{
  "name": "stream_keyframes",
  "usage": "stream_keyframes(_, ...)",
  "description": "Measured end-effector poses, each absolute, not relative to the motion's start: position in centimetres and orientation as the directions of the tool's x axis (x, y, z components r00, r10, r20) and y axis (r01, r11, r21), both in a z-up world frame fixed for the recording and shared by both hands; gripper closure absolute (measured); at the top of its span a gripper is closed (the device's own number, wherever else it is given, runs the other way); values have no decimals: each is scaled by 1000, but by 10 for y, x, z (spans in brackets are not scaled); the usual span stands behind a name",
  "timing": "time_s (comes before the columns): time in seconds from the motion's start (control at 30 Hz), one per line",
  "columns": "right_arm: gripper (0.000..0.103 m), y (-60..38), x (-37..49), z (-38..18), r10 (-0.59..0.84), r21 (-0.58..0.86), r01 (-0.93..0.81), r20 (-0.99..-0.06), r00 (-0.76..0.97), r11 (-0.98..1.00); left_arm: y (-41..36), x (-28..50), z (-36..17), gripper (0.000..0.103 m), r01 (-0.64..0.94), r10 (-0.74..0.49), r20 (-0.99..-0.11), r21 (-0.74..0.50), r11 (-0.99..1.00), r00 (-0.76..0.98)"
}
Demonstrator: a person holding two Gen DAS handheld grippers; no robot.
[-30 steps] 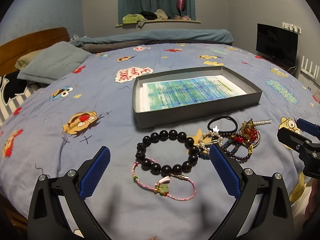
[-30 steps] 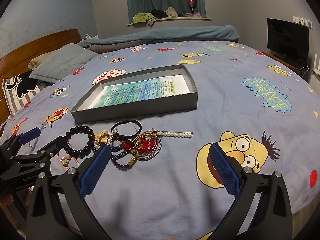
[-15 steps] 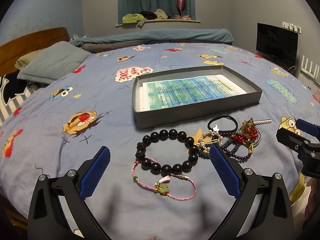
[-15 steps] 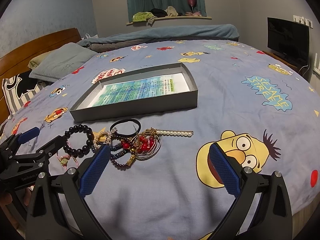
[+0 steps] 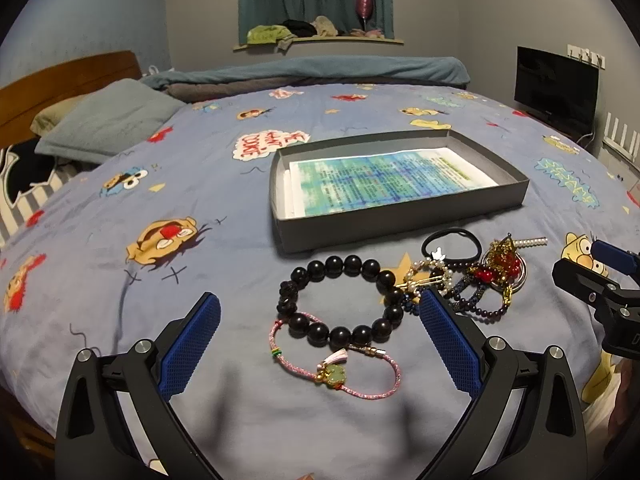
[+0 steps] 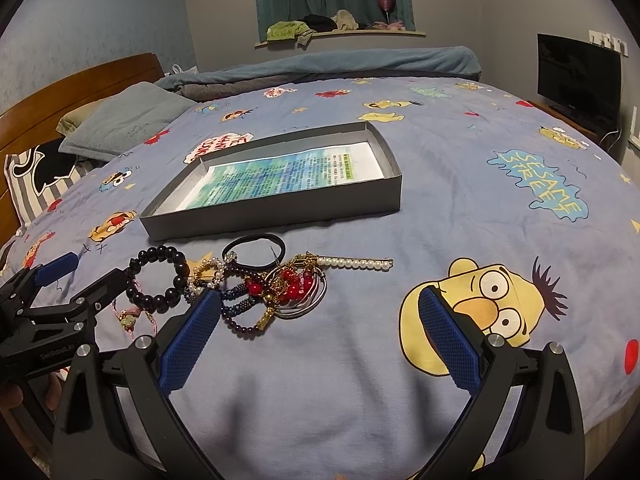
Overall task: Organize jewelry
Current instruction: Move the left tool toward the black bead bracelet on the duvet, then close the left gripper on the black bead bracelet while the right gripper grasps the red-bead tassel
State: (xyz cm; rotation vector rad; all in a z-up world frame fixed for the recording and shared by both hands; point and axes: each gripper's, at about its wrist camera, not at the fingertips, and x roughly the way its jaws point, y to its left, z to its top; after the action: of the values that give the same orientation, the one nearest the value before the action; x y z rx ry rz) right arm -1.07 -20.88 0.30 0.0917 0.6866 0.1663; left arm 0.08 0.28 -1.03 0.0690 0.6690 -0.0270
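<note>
On the cartoon-print blue bedspread point(image 5: 120, 280), just in front of the shallow grey cardboard box point(image 5: 400, 216), the black round-bead bracelet point(image 5: 340, 300) lies between the left gripper point(image 5: 320, 344) fingers, spread wide and nearer. The right gripper point(image 6: 320, 340), also spread and empty, hovers right of the tangled pile point(image 6: 280, 288).

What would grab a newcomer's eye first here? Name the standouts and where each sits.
First, the jumble of jewelry on the cartoon-print bedspread: a black bead bracelet lies nearest the left claw, overlapping a pink cord bracelet with a green charm. To its right lies a tangle of red beads and a pearl hair clip. Behind them sits an open grey box lined with a printed sheet.
</note>
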Motion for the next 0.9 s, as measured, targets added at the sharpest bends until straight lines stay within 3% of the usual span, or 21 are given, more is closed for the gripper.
stream_keyframes(0.27, 5, -207, -2, -2, 157, 125, -101, -623, 766, 987, 10, 8, -16, 4, 50, -10, -645, 43, 998, 764)
stream_keyframes(0.5, 5, -206, 12, -6, 131, 77, -107, -602, 788, 991, 39, 16, -17, 4, 19, -45, -644, -46, 999, 764)
stream_keyframes(0.9, 6, -192, 28, -20, 265, 114, -248, -611, 746, 962, 55, 32, -32, 5, 17, -66, -662, -80, 997, 747)
